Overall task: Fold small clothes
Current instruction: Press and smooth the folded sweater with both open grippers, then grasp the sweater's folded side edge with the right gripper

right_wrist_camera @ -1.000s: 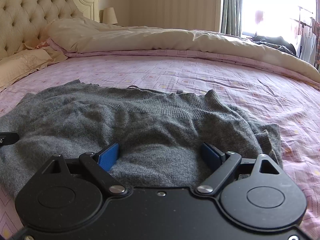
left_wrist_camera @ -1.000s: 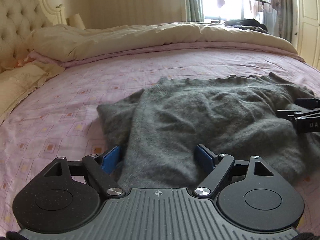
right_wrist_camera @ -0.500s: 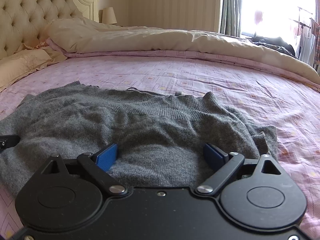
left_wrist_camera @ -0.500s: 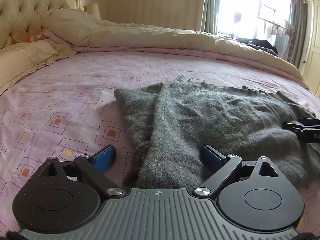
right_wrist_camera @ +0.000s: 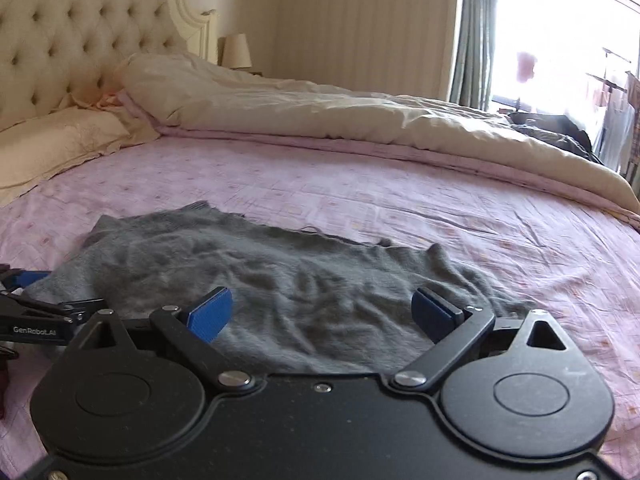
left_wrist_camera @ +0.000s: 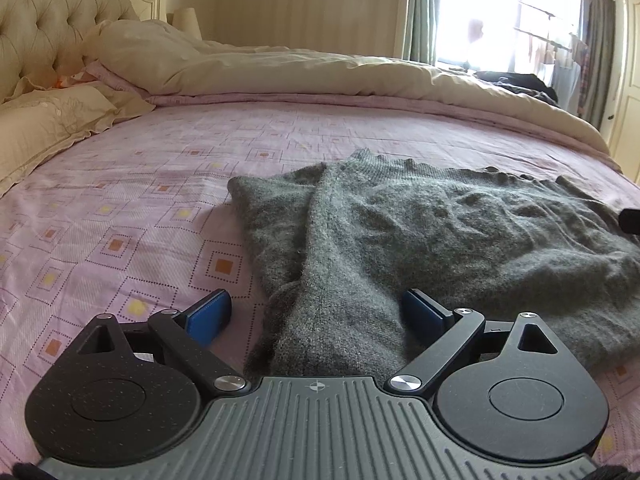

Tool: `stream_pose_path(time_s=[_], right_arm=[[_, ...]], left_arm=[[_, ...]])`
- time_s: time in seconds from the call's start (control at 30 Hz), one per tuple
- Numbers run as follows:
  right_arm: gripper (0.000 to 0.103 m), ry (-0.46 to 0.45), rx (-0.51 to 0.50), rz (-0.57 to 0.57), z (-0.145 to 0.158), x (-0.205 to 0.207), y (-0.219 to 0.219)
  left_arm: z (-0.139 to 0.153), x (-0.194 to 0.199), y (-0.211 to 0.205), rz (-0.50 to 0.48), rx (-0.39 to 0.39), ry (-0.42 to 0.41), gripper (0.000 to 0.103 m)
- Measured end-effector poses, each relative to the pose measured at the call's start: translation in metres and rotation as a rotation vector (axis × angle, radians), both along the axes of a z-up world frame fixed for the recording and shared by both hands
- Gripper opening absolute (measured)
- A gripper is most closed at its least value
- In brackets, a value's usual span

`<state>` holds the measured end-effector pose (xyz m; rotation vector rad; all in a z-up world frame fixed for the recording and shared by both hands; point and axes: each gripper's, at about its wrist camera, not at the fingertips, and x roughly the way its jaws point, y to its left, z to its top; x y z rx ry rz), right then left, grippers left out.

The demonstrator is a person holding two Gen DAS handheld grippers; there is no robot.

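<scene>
A grey knitted sweater (left_wrist_camera: 420, 232) lies partly folded on the pink patterned bed sheet (left_wrist_camera: 120, 208); it also shows in the right wrist view (right_wrist_camera: 280, 276). My left gripper (left_wrist_camera: 316, 314) is open, its blue pads astride the sweater's near left edge, low over it. My right gripper (right_wrist_camera: 324, 312) is open and empty, raised a little above the sweater's near right part. The left gripper's fingers (right_wrist_camera: 28, 280) show at the left edge of the right wrist view. A bit of the right gripper (left_wrist_camera: 631, 220) shows at the right edge of the left wrist view.
A beige duvet (left_wrist_camera: 320, 76) is bunched along the far side of the bed. A pillow (left_wrist_camera: 48, 120) and tufted headboard (left_wrist_camera: 52, 12) are at the left. Dark clothes (left_wrist_camera: 516, 82) lie at the far right by the window.
The right gripper has lifted and pulled back from the sweater. The left gripper has shifted left and back toward the sweater's left edge. Both stayed open.
</scene>
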<state>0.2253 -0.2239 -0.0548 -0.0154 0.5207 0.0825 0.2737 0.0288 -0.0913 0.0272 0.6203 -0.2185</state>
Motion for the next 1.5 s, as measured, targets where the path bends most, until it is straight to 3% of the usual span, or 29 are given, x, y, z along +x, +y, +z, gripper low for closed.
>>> stream_pose_path(time_s=[0.17, 0.2, 0.4, 0.63, 0.8, 0.87, 0.93, 1.07, 1.4, 1.5], right_arm=[[0.097, 0.133, -0.136, 0.013, -0.040, 0.005, 0.025], [0.098, 0.097, -0.126, 0.015, -0.044, -0.002, 0.022], [0.098, 0.090, -0.058, 0.014, -0.033, -0.028, -0.004], [0.098, 0.023, 0.176, -0.125, 0.002, -0.052, -0.087], [0.098, 0.109, 0.138, -0.187, -0.011, -0.039, -0.117], [0.098, 0.174, 0.231, -0.216, -0.031, -0.036, -0.137], [0.100, 0.209, 0.389, -0.211, -0.048, -0.036, -0.157], [0.102, 0.164, 0.564, -0.174, -0.057, -0.042, -0.181], [0.103, 0.183, 0.836, -0.009, -0.068, -0.003, -0.201], [0.103, 0.209, 0.860, 0.027, -0.068, 0.011, -0.200]], left_arm=[[0.000, 0.000, 0.001, 0.000, -0.004, 0.000, 0.095], [0.000, 0.000, 0.001, 0.000, -0.004, 0.000, 0.094], [0.000, 0.000, 0.001, -0.001, -0.009, 0.002, 0.094], [0.000, 0.000, 0.001, 0.000, -0.005, 0.001, 0.095], [0.000, 0.000, 0.001, 0.000, -0.004, 0.001, 0.095], [0.000, 0.000, 0.001, 0.000, -0.005, 0.001, 0.095], [0.000, 0.000, 0.001, 0.000, -0.005, 0.001, 0.095], [0.000, 0.000, 0.001, 0.000, -0.005, 0.001, 0.095], [0.000, 0.000, 0.001, 0.000, -0.005, 0.001, 0.095], [0.000, 0.000, 0.001, 0.000, -0.004, 0.001, 0.095]])
